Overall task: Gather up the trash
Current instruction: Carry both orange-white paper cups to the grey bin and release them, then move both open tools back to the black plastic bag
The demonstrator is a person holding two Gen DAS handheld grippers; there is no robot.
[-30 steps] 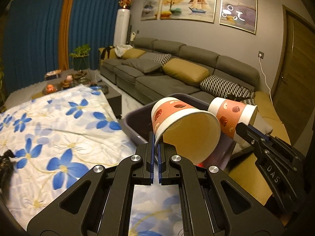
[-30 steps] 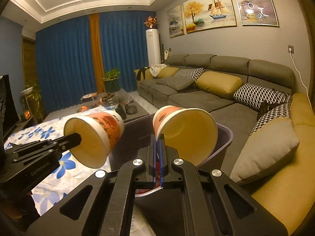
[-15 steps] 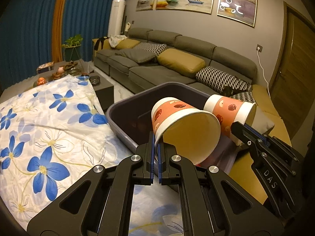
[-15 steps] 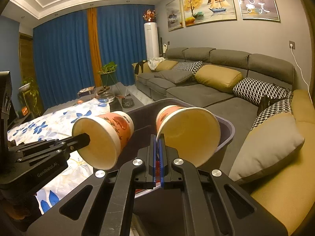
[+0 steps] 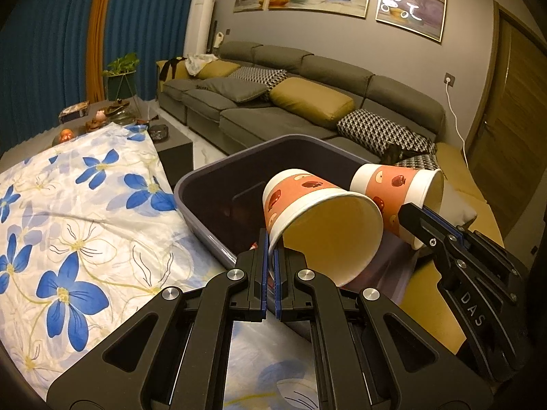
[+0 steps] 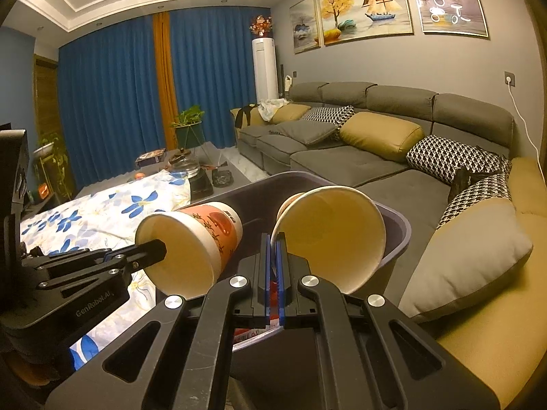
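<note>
Two paper cups hang over the purple bin [image 5: 205, 184]: left gripper [image 5: 270, 273] jaws pinch the left cup [image 5: 321, 225] rim, right gripper [image 6: 272, 266] jaws pinch the right cup [image 6: 328, 235] rim.

Left cup [image 5: 301, 194]: orange wall with dark red fruit prints, white rim band, pale yellow inside. Right cup [image 5: 393, 184]: same orange, white band, apple motifs. Bin [image 5: 205, 177]: dull purple-grey, dark interior. Both grippers black with blue pads [image 5: 263, 273]. Cloth [image 5: 85, 222]: white with blue flowers, yellow centres and thin dark outlines. Sofa [image 6: 376, 102]: grey; cushions mustard [image 6: 379, 135] and black-and-white houndstooth [image 6: 451, 157]. Curtains [image 6: 112, 102]: deep blue with one orange strip. Wall grey.
</note>
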